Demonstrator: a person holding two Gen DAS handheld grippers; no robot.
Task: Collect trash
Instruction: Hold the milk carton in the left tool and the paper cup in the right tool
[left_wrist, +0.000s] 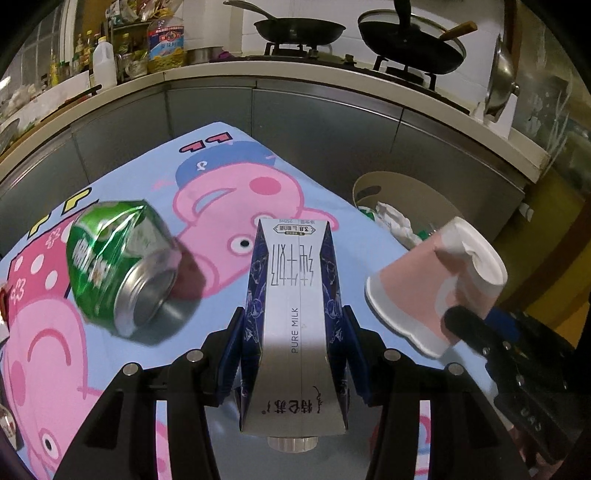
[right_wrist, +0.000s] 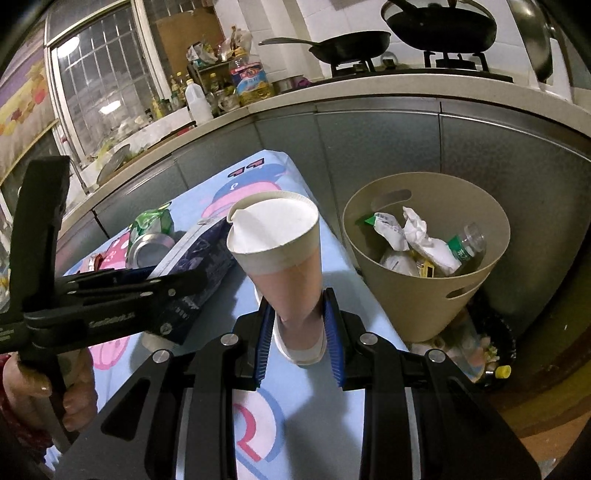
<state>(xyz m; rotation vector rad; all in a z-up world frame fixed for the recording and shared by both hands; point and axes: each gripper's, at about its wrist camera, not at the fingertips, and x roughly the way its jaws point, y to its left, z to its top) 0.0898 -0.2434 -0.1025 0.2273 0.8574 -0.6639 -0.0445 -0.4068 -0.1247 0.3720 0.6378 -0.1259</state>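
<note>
Above the cartoon-print blue tablecloth (left_wrist: 314, 192), my left gripper (left_wrist: 291, 354) clamps a silver-and-navy milk carton (left_wrist: 291, 295) by its stiff sides. My right gripper (right_wrist: 299, 332) pinches a pink paper cup (right_wrist: 284, 266) low down; it looks light and crushable, beside the beige plastic bin (right_wrist: 424, 302).

A small table (left_wrist: 325, 206) stands just in front of the grey kitchen cabinets, covered by a light blue cloth (left_wrist: 207, 147) printed with pink cartoon pigs, one of them in a blue cap. The cloth hangs over the far edge and the right edge. On it, toward the left, lies a crushed green drink can (left_wrist: 122, 266) on its side, its silver base turned toward the near side and its shadow falling on the cloth beside it. At the far left edge a small red-and-white thing (right_wrist: 96, 261) rests on the cloth, too small to tell.
</note>
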